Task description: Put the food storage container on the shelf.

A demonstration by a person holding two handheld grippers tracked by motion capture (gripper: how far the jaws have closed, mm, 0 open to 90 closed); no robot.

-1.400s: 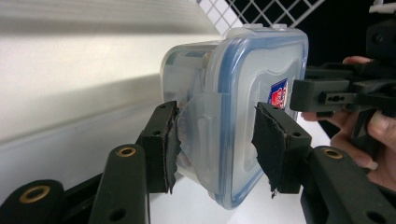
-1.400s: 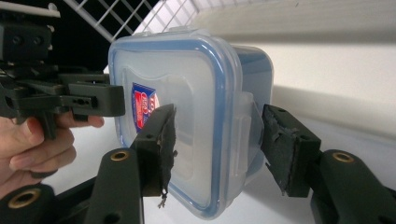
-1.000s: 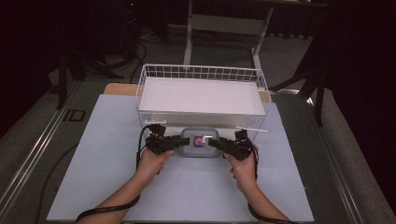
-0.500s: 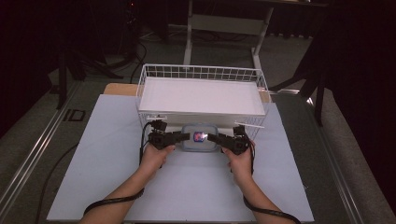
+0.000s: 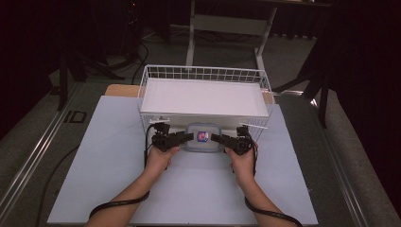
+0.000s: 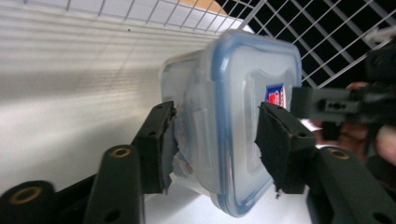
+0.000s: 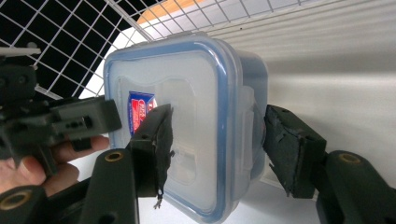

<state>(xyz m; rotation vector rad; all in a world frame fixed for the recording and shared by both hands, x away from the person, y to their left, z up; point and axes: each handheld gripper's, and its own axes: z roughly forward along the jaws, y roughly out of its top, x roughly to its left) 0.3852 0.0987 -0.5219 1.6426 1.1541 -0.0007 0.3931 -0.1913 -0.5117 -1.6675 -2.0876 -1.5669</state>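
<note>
A clear plastic container [image 5: 202, 137] with a blue-rimmed lid and a red and blue label sits on the white mat, right in front of the wire basket [image 5: 203, 71]. My left gripper [image 5: 188, 137] straddles the left edge of the container [image 6: 243, 116], one pad beside the body and one over the lid. My right gripper [image 5: 215, 138] straddles the opposite edge of the container [image 7: 187, 116]. Both pairs of jaws have just been opening a little. The pads of the left gripper [image 6: 217, 135] and of the right gripper [image 7: 219, 135] stand slightly off the plastic.
The white wire basket has a flat white floor and stands at the back of the mat [image 5: 118, 179]. Its front wall is just behind the container. A table frame and cables lie on the dark floor beyond. Across the container I see the right gripper [image 6: 327, 102] and the left gripper [image 7: 79, 119].
Both hands and the container have edged a little toward the basket's front wall, and the container now rests low on the mat.
</note>
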